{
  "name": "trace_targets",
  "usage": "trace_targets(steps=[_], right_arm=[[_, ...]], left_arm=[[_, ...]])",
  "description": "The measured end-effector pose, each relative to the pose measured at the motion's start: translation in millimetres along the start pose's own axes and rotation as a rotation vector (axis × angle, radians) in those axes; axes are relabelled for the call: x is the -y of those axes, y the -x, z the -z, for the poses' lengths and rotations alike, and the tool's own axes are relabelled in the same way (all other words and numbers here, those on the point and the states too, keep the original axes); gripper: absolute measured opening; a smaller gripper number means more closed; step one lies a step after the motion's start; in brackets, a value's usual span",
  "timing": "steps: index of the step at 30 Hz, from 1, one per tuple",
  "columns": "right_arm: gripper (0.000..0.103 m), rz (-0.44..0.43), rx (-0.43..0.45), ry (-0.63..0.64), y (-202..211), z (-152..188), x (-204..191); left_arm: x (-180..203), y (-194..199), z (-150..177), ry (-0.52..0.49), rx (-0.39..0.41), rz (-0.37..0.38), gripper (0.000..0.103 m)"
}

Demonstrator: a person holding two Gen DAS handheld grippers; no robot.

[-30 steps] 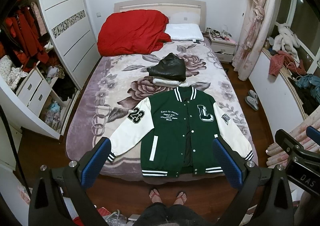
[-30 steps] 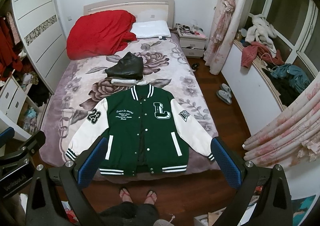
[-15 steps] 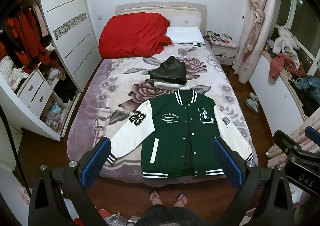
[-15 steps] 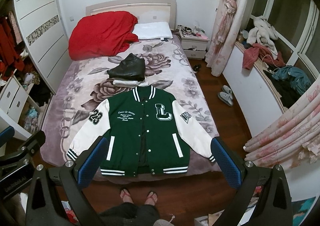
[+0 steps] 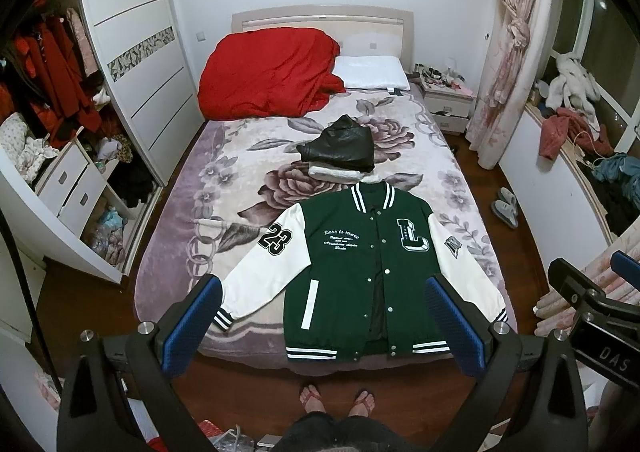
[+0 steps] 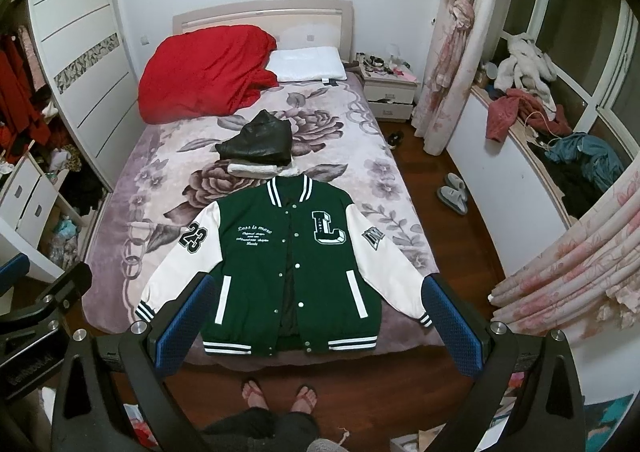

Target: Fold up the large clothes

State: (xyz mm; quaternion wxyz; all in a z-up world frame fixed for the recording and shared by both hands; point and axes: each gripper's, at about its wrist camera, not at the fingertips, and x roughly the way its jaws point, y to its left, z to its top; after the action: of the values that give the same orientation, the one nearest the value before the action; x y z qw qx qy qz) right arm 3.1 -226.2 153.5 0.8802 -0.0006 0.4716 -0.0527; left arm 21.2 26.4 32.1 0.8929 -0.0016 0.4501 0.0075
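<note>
Each hand-held gripper, left (image 5: pixel 322 316) and right (image 6: pixel 316 312), hangs wide open and empty above the jacket (image 5: pixel 360 276).

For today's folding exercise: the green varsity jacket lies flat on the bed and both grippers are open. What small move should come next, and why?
Probably lower the left gripper onto the white sleeve with the "23" patch to fold it inward. The green and white varsity jacket lies spread face up, sleeves out, on the floral bed cover; the right gripper hovers open above too.
</note>
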Motion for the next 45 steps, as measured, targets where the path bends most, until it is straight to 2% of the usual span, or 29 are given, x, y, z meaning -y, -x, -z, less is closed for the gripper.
trace_targets(steps=[10,20,24,28,31,34,38,42,43,44,45], right_arm=[[0.103,0.0,0.005,0.002,4.5,-17.0,-6.0],[0.103,0.0,0.008,-0.002,4.5,-8.0,-3.2],[0.103,-0.001,0.0,-0.003,7.8,-23.6,-7.4],[0.103,-0.005,-0.003,-0.006,5.6,-22.9,-2.8],[0.103,-0.003,0.0,-0.008,2.6,-15.4,-2.3],[0.103,-0.022,-0.006,-0.048,-15.3,-18.2,-0.1],[0.103,-0.084,-0.029,-0.181,-80.0,-7.0,28.4],[0.102,-0.045,-0.158,-0.398,-189.5,22.5,82.8],[0.091,-0.038,-0.197,-0.469,-222.1,36.1,104.5],[0.071,-0.04,-0.226,-0.516,-244.7,47.3,120.9],[0.063,-0.033,-0.273,-0.579,-277.2,64.9,143.1]], left_arm=[[-1.5,1.3,-7.9,0.001,0.011,0.002,0.103],[-1.2,2.4,-10.1,0.0,0.02,-0.002,0.103],[-1.3,2.1,-7.7,0.0,0.019,-0.002,0.103],[-1.6,0.8,-6.2,0.003,0.019,0.0,0.103],[-5.7,-6.4,-11.0,-0.005,0.014,0.007,0.103],[-9.9,-32.3,-17.8,-0.001,0.03,-0.02,0.103],[-11.1,-88.3,-21.7,-0.015,0.065,-0.069,0.103],[3.4,-168.9,-14.9,-0.088,0.048,-0.155,0.103],[9.2,-193.3,-11.0,-0.108,0.018,-0.171,0.103],[14.0,-212.8,-8.1,-0.122,-0.006,-0.185,0.103],[19.6,-237.5,-1.3,-0.134,-0.036,-0.202,0.103]])
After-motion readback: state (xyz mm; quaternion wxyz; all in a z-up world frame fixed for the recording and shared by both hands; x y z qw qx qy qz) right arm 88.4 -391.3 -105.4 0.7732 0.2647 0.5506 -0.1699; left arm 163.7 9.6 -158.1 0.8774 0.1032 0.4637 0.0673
